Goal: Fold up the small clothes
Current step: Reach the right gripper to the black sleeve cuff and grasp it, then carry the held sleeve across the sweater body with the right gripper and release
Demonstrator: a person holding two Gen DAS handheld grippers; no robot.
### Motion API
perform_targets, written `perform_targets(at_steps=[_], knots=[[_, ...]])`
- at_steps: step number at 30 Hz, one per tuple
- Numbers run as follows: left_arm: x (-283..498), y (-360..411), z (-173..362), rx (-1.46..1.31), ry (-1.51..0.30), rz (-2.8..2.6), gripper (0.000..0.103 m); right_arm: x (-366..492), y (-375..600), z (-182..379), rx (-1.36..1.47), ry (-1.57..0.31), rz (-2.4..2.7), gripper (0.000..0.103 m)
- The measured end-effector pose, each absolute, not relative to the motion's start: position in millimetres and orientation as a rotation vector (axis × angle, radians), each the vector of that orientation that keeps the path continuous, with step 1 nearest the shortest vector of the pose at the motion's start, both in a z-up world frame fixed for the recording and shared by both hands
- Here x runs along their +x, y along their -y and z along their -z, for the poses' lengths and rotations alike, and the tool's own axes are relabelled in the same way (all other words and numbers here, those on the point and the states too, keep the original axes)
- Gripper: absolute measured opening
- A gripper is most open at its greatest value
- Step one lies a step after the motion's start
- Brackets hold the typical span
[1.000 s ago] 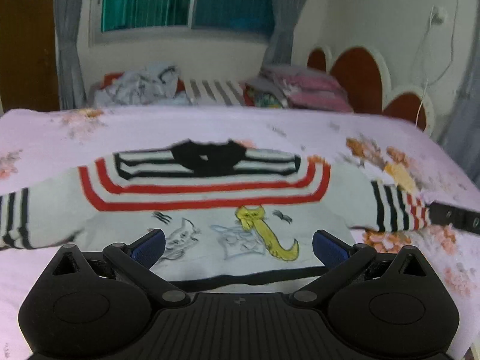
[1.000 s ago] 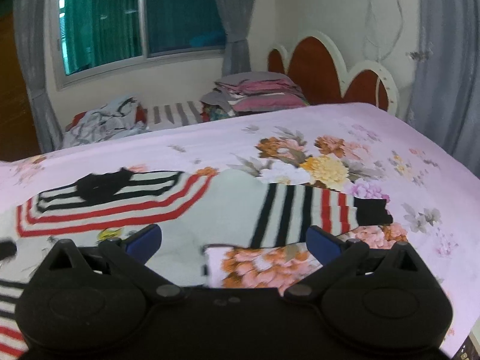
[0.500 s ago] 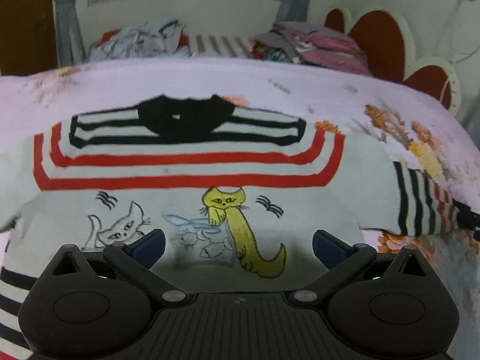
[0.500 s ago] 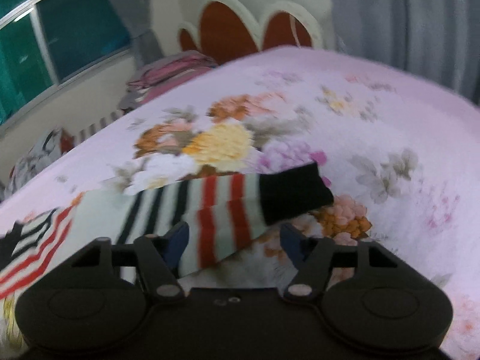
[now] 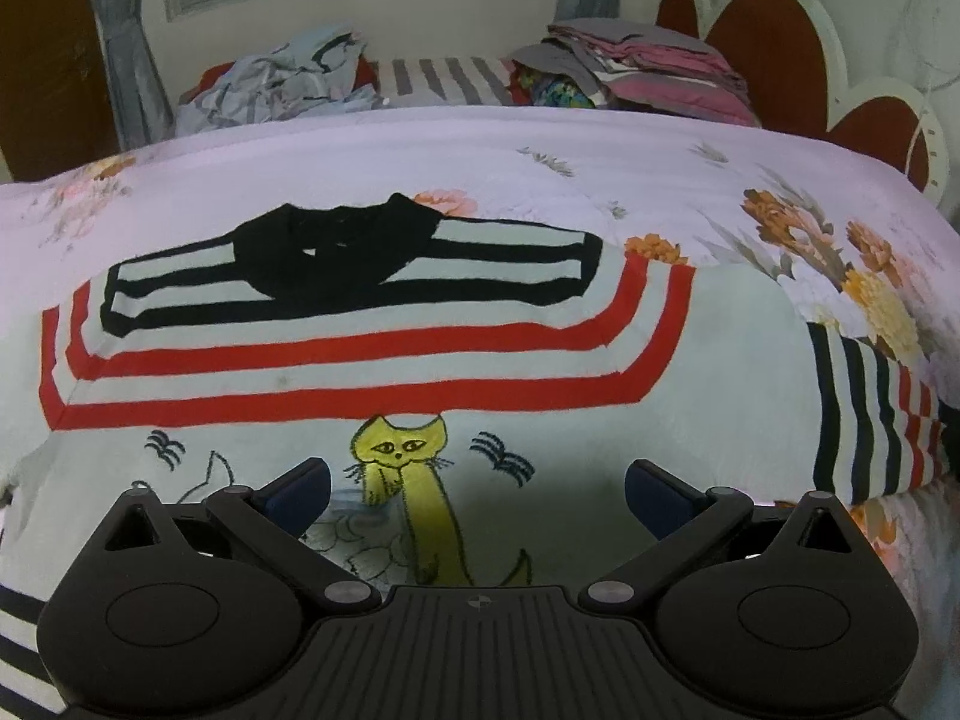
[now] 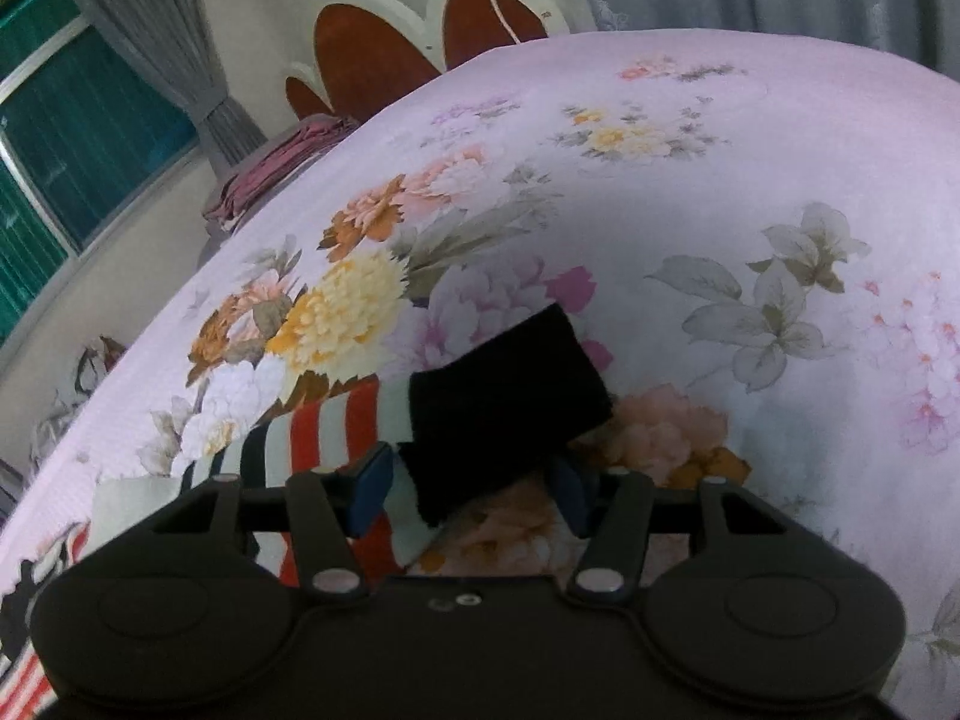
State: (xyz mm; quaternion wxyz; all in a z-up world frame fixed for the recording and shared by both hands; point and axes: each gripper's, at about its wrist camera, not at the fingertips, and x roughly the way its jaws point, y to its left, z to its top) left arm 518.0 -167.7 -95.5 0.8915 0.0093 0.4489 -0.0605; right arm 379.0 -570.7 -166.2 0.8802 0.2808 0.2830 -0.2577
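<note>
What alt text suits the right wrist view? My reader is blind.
Right tongs, half closed, straddle the black knitted cuff of a red-and-black striped white sweater sleeve, lying on a pink floral bedspread.

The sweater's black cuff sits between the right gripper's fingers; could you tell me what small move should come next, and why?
Probably finish closing the right gripper on the black cuff. Its jaws have just been closing, the cuff lies between them, yet gaps remain beside both pads. The sweater lies flat, sleeves unfolded.
</note>
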Motion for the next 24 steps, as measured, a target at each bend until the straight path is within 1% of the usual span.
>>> perform_targets(at_steps=[2,3,4,7,14,19,24], knots=[[518.5,167.1,94.0,-0.004,-0.935,0.131,0.103,383.2,570.7,166.0,0.569,-0.593,0.54,0.039],[517.9,166.2,92.5,-0.007,-0.929,0.133,0.103,384.4,573.2,166.2,0.58,-0.591,0.532,0.02],[516.3,164.6,90.4,-0.004,-0.922,0.133,0.103,385.4,575.2,165.5,0.587,-0.588,0.528,0.012],[511.0,151.4,85.3,0.002,-0.894,0.121,0.103,390.1,570.7,155.0,0.542,-0.579,0.519,0.008],[499.5,82.2,90.2,-0.009,-0.875,0.043,0.103,415.0,513.6,112.8,0.358,-0.546,0.381,0.007],[490.1,30.3,98.7,-0.04,-0.876,-0.002,0.103,439.8,431.4,87.9,0.226,-0.566,0.173,0.007],[475.3,-24.8,105.2,-0.091,-0.875,-0.061,0.103,463.6,340.8,85.7,0.105,-0.602,0.012,0.007]])
